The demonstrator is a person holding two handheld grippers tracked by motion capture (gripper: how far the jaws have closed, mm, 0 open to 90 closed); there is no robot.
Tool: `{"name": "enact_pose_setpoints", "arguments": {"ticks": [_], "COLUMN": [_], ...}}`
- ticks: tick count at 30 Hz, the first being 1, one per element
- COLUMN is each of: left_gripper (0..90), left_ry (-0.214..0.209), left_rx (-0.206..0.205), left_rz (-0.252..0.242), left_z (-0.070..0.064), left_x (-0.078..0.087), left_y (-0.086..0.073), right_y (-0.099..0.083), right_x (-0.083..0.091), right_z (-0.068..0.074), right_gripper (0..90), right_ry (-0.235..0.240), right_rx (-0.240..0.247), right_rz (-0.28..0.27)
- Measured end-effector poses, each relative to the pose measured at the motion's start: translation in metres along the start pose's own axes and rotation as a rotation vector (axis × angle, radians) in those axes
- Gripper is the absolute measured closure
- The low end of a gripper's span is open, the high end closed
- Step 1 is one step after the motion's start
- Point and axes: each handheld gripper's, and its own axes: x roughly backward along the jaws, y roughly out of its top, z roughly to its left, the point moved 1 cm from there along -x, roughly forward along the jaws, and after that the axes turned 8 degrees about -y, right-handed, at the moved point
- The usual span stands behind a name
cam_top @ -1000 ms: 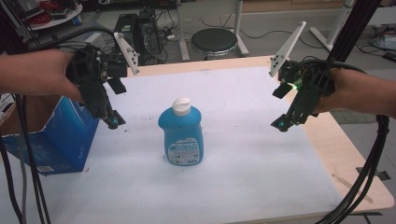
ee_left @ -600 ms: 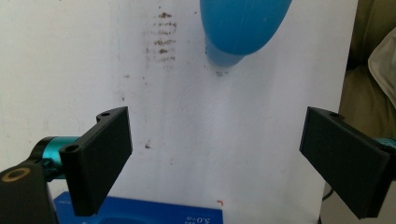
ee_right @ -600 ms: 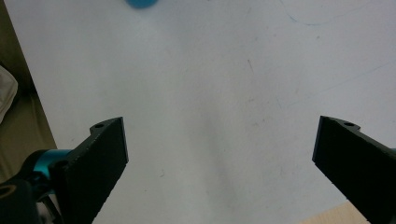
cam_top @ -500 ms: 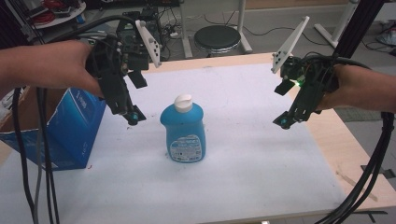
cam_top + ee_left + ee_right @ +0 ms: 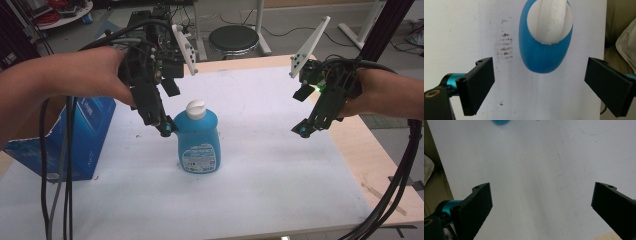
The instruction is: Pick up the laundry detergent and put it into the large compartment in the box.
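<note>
A blue bottle (image 5: 199, 139) with a white cap (image 5: 195, 108) stands upright on the white table sheet (image 5: 260, 165), near the middle. My left gripper (image 5: 162, 127) hovers just left of the bottle's shoulder, open. From above, in the left gripper view, the bottle (image 5: 544, 47) lies ahead of the wide-apart jaws and slightly beyond them, nothing held. My right gripper (image 5: 306, 127) hangs open over the sheet well to the right of the bottle. A sliver of the bottle (image 5: 500, 122) peeks in at the top edge of the right gripper view.
A blue cardboard box (image 5: 75, 140) stands at the table's left edge. Bare wood (image 5: 370, 155) runs along the right side of the sheet. Cables trail from both grippers. A black stool (image 5: 235, 37) and stands sit on the floor beyond the table.
My left gripper has travelled right and nearer, from beside the blue box to the bottle's left shoulder. The right gripper has barely shifted. The bottle stands where it was.
</note>
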Motion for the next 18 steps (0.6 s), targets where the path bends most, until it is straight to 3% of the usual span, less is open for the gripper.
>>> {"name": "enact_pose_setpoints", "arguments": {"ticks": [18], "left_gripper": [9.3], "left_ry": [-0.035], "left_rx": [-0.033], "left_rz": [0.010], "left_z": [0.005], "left_x": [-0.019], "left_y": [0.026], "right_y": [-0.003], "right_x": [0.001], "right_z": [-0.002], "right_gripper": [2.4], "right_ry": [0.002], "right_rx": [-0.003], "right_rz": [-0.010]}}
